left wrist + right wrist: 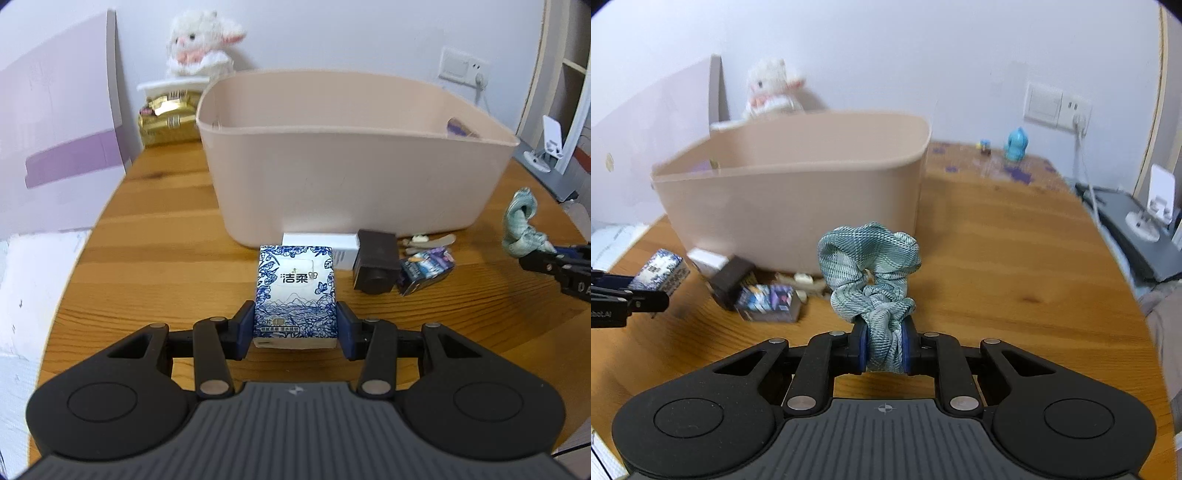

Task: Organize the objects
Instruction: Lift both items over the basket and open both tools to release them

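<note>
- The left gripper (295, 334) clamps its blue-padded fingers (245, 328) on the near end of a blue-and-white floral pack of paper tissues (295, 295), gripping it from both sides above the wooden table (166, 258).
- The right gripper (884, 347) pinches a bunched teal plaid fabric scrunchie (870, 266) between its closed fingers (860, 345), the loop of cloth standing up clear of the table; the left wrist view shows the same scrunchie (521, 221) at the far right edge.
- Just beyond the tissue pack, a small cluster lies on the table against the foot of the bin: a white rectangular carton (321, 245), a dark brown boxy block (376, 266) and a small glossy blue-and-purple printed box (426, 269) on its side, with a pale, blurred item (428, 242) behind them that cannot be made out.
- A large beige plastic storage bin (351, 177) stands mid-table, open at the top; a purple object (460, 129) shows inside near its right wall.
- Left of the bin, a gold foil packet (168, 120) sits beneath a white shelf-like stand carrying a white plush lamb (201, 40).
- At the far right of the table, a turquoise figurine (1017, 144) stands near the white wall socket (1058, 107).
</note>
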`<state>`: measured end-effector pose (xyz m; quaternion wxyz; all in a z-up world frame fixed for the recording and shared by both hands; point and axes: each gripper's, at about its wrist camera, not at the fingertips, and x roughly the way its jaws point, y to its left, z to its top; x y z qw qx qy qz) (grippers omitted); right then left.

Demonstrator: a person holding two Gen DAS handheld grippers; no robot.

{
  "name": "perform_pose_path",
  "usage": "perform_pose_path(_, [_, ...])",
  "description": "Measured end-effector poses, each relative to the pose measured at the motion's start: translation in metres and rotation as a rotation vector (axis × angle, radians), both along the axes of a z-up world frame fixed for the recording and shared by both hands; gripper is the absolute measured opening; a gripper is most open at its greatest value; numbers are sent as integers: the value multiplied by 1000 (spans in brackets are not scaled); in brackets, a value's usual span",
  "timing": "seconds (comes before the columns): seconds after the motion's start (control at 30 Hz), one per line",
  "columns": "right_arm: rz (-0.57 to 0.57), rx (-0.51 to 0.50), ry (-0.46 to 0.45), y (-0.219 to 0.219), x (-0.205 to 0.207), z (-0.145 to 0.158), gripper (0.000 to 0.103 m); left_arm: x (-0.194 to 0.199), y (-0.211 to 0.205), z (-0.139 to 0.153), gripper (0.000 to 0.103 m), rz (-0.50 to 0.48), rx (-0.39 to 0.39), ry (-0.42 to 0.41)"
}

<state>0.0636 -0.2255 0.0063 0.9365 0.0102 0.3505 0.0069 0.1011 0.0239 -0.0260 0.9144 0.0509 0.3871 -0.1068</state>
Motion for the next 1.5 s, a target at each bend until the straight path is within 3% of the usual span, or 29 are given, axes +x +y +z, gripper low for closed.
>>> perform_pose_path(0.3, [-2, -42, -188, -5, -12, 67, 16, -14, -2, 55, 47, -13, -25, -154])
perform_pose_path(0.6, [30, -115, -300, 10, 33, 113, 16, 18, -26, 96, 47, -36, 3, -286])
perform_pose_path(0.87, [46, -132, -223, 23, 92, 106, 16, 65, -66, 94, 47, -55, 72, -267])
perform_pose_path(1.13, [58, -146, -62, 27, 135, 66, 16, 116, -84, 58, 47, -38, 154, -152])
perform_pose_path(1.3, [67, -165, 9, 29, 146, 51, 18, 134, -83, 39, 47, -33, 145, -65])
perform_pose_path(1.37, [68, -178, 16, 30, 145, 48, 22, 135, -82, 35, 48, -47, 136, -54])
perform_pose_path(1.43, [72, -196, 8, 31, 144, 47, 45, 134, -80, 36, 48, -57, 118, -70])
perform_pose_path(1.47, [76, -200, -5, 32, 141, 48, 48, 131, -80, 39, 49, -55, 110, -86])
perform_pose_path(1.5, [75, -205, -18, 32, 138, 51, 54, 128, -79, 43, 58, -53, 107, -97])
